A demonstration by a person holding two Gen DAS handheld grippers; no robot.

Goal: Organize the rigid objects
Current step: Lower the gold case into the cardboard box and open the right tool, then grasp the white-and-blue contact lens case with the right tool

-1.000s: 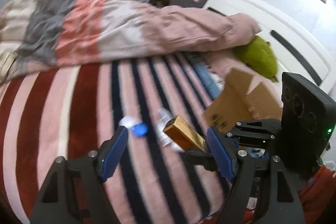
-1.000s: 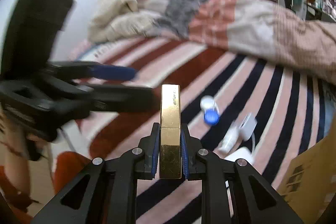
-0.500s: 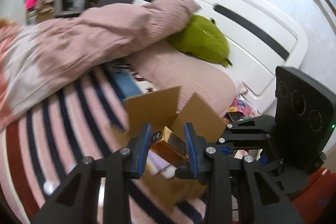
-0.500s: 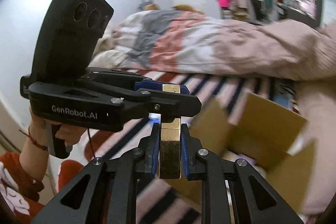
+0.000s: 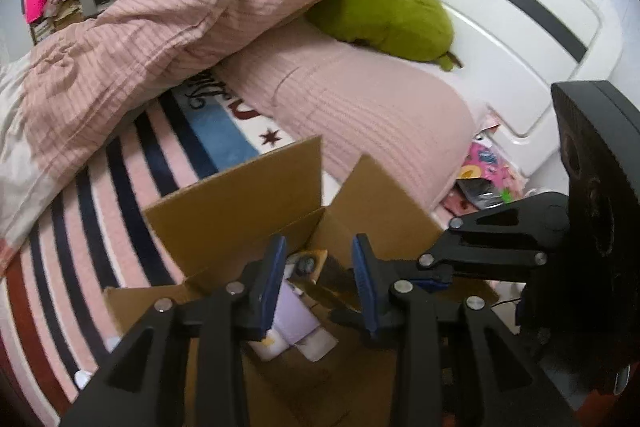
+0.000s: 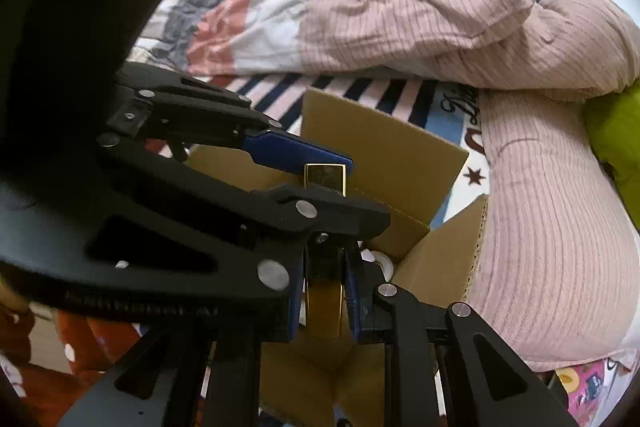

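Note:
My right gripper (image 6: 325, 291) is shut on a long gold box (image 6: 325, 179) and holds it over an open cardboard box (image 6: 384, 151) on the striped bed. My left gripper (image 5: 318, 277) hangs over the same cardboard box (image 5: 240, 203) with its blue-padded jaws a hand's width apart around the gold box's far end (image 5: 336, 277); I cannot tell whether the pads touch it. In the right wrist view the left gripper (image 6: 316, 187) crosses in front and hides the gold box's middle. White and lilac items (image 5: 296, 327) lie inside the cardboard box.
A pink ribbed pillow (image 5: 360, 99) and a green plush (image 5: 384, 11) lie behind the cardboard box, by the white headboard (image 5: 500, 7). A pink duvet (image 5: 168, 15) is heaped to the left. Colourful clutter (image 5: 484, 179) sits beside the pillow.
Both grippers have swung from the striped bedcover to above the cardboard box. The left jaws narrowed around the gold box's end. The right gripper kept hold of the gold box.

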